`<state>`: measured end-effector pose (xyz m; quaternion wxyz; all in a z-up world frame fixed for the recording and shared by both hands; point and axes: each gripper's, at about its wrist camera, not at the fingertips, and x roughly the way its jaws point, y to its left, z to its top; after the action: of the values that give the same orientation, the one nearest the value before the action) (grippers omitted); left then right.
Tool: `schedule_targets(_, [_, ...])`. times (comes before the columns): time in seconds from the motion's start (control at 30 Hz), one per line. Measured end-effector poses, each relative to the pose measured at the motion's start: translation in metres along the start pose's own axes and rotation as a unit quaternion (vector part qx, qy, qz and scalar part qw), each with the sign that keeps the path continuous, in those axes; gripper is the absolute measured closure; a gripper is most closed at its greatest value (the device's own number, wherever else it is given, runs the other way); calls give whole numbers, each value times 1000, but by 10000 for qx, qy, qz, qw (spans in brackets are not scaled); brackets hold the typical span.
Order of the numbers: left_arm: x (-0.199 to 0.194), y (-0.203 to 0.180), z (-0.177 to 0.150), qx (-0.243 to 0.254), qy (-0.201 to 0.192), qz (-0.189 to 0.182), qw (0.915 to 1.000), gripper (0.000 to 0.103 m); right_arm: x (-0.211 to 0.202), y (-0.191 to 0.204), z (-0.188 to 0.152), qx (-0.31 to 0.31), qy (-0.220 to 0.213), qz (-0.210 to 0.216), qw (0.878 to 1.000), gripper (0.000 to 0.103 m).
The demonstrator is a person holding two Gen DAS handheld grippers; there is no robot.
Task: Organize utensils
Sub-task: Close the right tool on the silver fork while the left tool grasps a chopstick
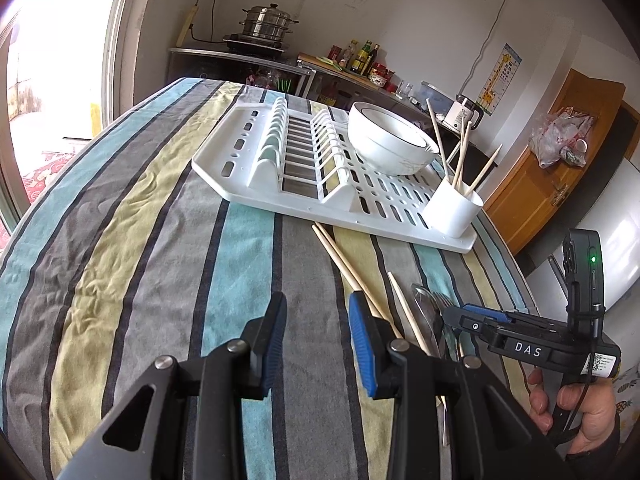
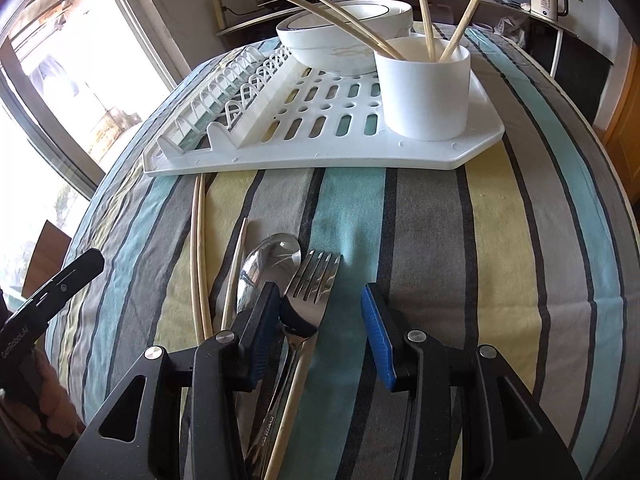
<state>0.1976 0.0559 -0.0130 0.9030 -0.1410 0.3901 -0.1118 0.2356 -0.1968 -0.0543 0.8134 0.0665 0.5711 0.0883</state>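
A metal fork (image 2: 316, 280) and spoon (image 2: 272, 256) lie side by side on the striped cloth, with loose wooden chopsticks (image 2: 198, 240) to their left. My right gripper (image 2: 320, 304) hovers low over them, open, with the fork's head between its blue pads and its left finger over the spoon's neck. In the left wrist view my left gripper (image 1: 318, 320) stands open over bare cloth, with two chopsticks (image 1: 348, 268) running past its right finger. The right gripper (image 1: 452, 314) shows there over the spoon (image 1: 424, 304). A white cup (image 2: 424, 88) on the rack holds several chopsticks.
A white dish rack (image 2: 320, 152) lies across the far half of the table, with a white bowl (image 2: 344, 36) on it behind the cup. A hand (image 1: 576, 412) grips the right tool. A window lies to the left, a kitchen counter behind.
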Motion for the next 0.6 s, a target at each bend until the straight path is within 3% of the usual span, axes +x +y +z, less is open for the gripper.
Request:
schedule_targets(0.23, [3, -2, 1, -3, 30, -53, 10000, 69, 0, 21, 0, -695, 97, -632, 9955, 59])
schedule_targets(0.37, [2, 0, 2, -21, 1, -42, 10000, 69, 4, 14, -7, -766, 209, -706, 9943, 60])
schedule_targets(0.6, [4, 3, 2, -62, 61, -58, 9999, 69, 9, 18, 3, -665, 256, -450, 9964, 75])
